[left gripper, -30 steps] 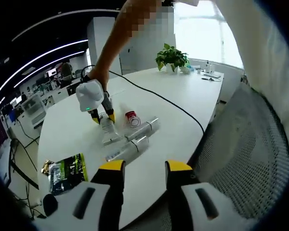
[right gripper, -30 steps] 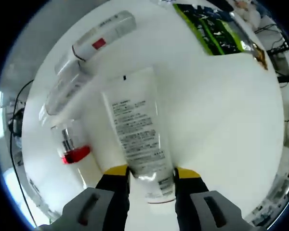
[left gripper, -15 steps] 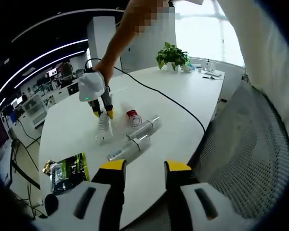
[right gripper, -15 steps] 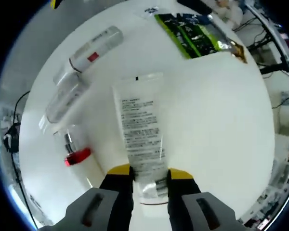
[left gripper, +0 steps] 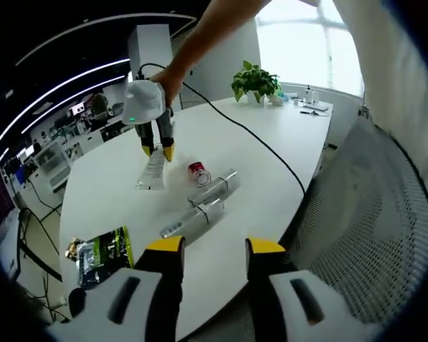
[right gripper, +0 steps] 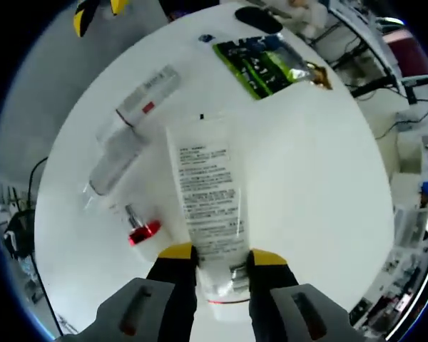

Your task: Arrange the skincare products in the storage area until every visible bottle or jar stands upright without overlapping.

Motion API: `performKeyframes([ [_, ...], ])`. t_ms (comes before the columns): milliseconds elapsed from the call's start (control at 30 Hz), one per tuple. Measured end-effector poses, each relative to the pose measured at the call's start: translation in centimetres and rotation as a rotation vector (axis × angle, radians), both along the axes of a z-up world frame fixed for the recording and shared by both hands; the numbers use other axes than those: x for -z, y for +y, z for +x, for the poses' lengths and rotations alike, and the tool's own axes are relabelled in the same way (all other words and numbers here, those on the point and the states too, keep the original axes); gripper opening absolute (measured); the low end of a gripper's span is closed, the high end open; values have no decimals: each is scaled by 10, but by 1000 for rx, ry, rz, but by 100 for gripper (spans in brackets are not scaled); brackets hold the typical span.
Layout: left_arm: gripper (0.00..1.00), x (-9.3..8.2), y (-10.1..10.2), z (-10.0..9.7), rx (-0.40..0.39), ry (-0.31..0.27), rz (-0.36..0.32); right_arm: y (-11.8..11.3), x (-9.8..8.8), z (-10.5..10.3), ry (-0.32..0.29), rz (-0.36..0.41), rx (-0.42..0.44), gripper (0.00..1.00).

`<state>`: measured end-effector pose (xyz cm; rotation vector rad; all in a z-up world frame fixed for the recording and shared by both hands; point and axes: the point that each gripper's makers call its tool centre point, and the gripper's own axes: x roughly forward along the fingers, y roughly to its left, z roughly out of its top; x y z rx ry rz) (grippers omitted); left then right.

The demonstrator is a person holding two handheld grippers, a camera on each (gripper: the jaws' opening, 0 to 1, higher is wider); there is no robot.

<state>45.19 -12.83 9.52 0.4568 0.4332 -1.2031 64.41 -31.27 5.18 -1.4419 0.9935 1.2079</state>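
Observation:
My right gripper (right gripper: 221, 255) is shut on the capped end of a white printed tube (right gripper: 205, 192) and holds it in the air above the round white table (right gripper: 321, 185). In the left gripper view the same right gripper (left gripper: 158, 148) hangs over the table's far side with the tube (left gripper: 152, 172) dangling from it. A small red-capped bottle (right gripper: 140, 231) lies on its side, seen too as the red-capped bottle (left gripper: 197, 173). Two long bottles lie flat: one with a red label (right gripper: 147, 93) and one with a clear cap (right gripper: 118, 152). My left gripper (left gripper: 214, 249) is open, near the table's edge.
A green foil packet (right gripper: 268, 63) lies near the table's rim, also visible as the packet (left gripper: 100, 255). A black cable (left gripper: 250, 139) crosses the table toward the right gripper. A potted plant (left gripper: 255, 83) stands at the far end. A mesh chair (left gripper: 364, 235) is beside me.
The right gripper closed on the tube and lifted it off the table; the tube now hangs above the surface. The left gripper has stayed put.

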Motion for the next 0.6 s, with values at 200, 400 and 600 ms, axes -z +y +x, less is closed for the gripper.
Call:
performKeyframes([
  [200,33,1,1,2,-6,-14,18,3,-23,-27,23,92,115,23],
  [400,34,3,2,2,-5,-19,34,6,-50,-47,-46,246,238,24],
  [600,34,6,2,-1,5,-13,51,6,-65,-75,-69,368,368,24],
])
